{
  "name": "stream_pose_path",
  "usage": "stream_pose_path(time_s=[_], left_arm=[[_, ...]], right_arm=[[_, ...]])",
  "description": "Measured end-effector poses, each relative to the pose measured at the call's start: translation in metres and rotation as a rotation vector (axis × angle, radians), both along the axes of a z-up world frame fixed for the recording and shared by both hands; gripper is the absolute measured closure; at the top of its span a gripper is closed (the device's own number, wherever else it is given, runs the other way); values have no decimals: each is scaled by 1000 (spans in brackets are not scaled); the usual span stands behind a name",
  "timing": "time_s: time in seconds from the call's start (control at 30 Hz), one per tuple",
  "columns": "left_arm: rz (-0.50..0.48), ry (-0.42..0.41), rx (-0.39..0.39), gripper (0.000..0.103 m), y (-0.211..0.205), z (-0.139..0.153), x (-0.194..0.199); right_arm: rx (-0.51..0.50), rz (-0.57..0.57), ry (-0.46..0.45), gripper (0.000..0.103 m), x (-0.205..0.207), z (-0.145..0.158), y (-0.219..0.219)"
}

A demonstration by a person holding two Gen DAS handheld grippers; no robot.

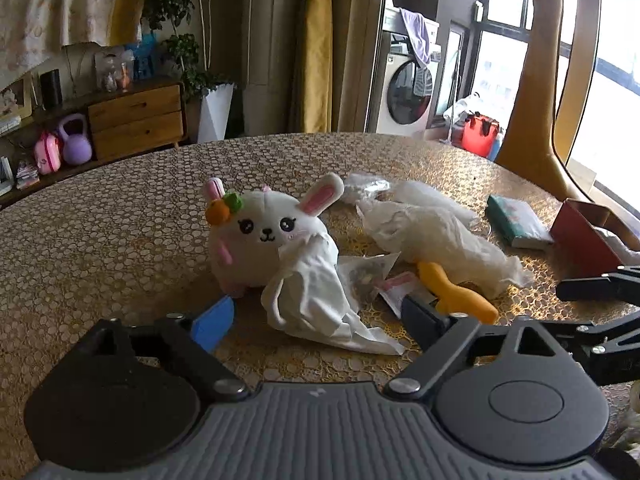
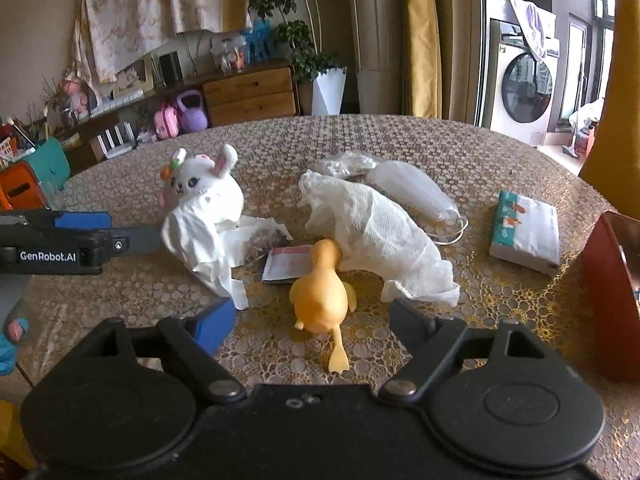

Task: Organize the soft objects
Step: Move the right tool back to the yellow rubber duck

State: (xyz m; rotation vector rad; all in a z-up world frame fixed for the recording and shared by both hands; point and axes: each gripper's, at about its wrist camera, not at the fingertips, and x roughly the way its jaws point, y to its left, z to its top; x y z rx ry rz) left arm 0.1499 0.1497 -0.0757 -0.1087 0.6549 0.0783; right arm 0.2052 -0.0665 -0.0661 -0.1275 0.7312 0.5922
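Note:
A white plush bunny (image 1: 260,236) (image 2: 204,184) sits mid-table with a crumpled white cloth (image 1: 316,300) (image 2: 200,240) against its front. A yellow rubber duck (image 2: 320,296) (image 1: 460,296) lies beside a white gauze bundle (image 2: 376,232) (image 1: 440,240). My left gripper (image 1: 316,316) is open, its jaws either side of the cloth's near end. My right gripper (image 2: 316,320) is open, with the duck between its jaws. The left gripper also shows at the left of the right wrist view (image 2: 120,240).
A tissue pack (image 2: 524,232) (image 1: 516,220) and a red box (image 2: 612,296) (image 1: 584,236) lie at the right. A clear bag (image 2: 344,164), a white mask pack (image 2: 412,188) and small sachets (image 2: 284,264) lie among the soft things on the round lace-covered table (image 1: 120,240).

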Motion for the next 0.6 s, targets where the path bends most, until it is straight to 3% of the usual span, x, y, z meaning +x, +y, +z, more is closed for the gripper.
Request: stream_pose_path(time_s=[0.07, 0.13, 0.47, 0.6], left_arm=[[-14, -10, -20, 8, 2, -3, 2], [-16, -17, -23, 0, 3, -6, 7], [51, 56, -4, 0, 9, -36, 37], [60, 70, -30, 0, 12, -46, 48]], right_arm=[[4, 1, 4, 15, 6, -4, 3], [5, 0, 6, 14, 12, -7, 6], [-28, 10, 17, 13, 26, -29, 23], [-58, 12, 19, 13, 31, -36, 29]])
